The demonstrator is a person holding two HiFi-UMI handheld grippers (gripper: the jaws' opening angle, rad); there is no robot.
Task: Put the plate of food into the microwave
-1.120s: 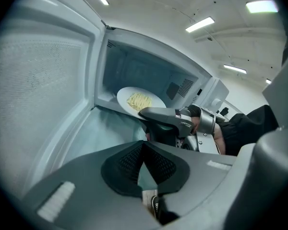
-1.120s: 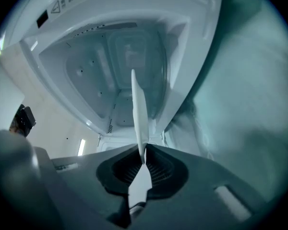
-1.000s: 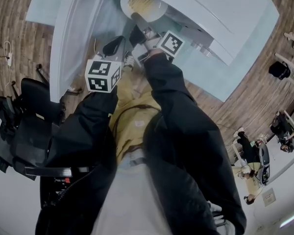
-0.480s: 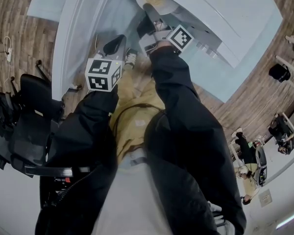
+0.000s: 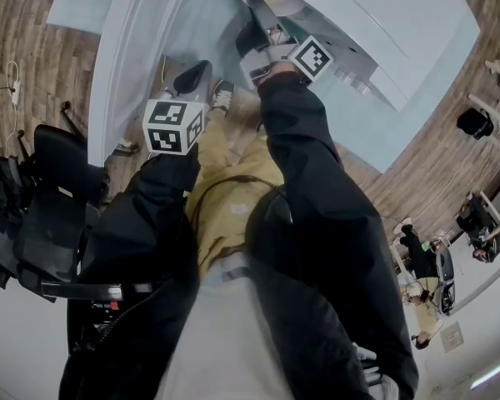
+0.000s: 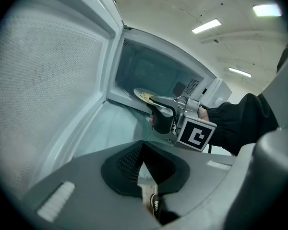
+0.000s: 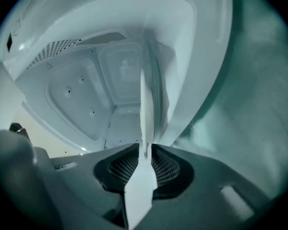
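One white microwave oven (image 5: 375,23), door open, upper frame. One round white plate of yellow food (image 6: 142,95) in the cavity mouth. Two grippers:
- right gripper (image 7: 145,152): jaws just opening, plate rim between them, pads clear of it.
- left gripper (image 6: 144,145): lower centre, tips together, empty.

Plate largely hidden in the head view; food unidentifiable.

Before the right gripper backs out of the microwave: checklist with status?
1. Door open wide: ok.
2. Plate fully inside the microwave, set down: cannot tell; it's at the front.
3. Food on plate: ok.
4. Right gripper let go: ok; fingers have just been opening, plate rim between them, looks unpinched.
5. Left gripper clear: ok; shut, empty, back from the opening.
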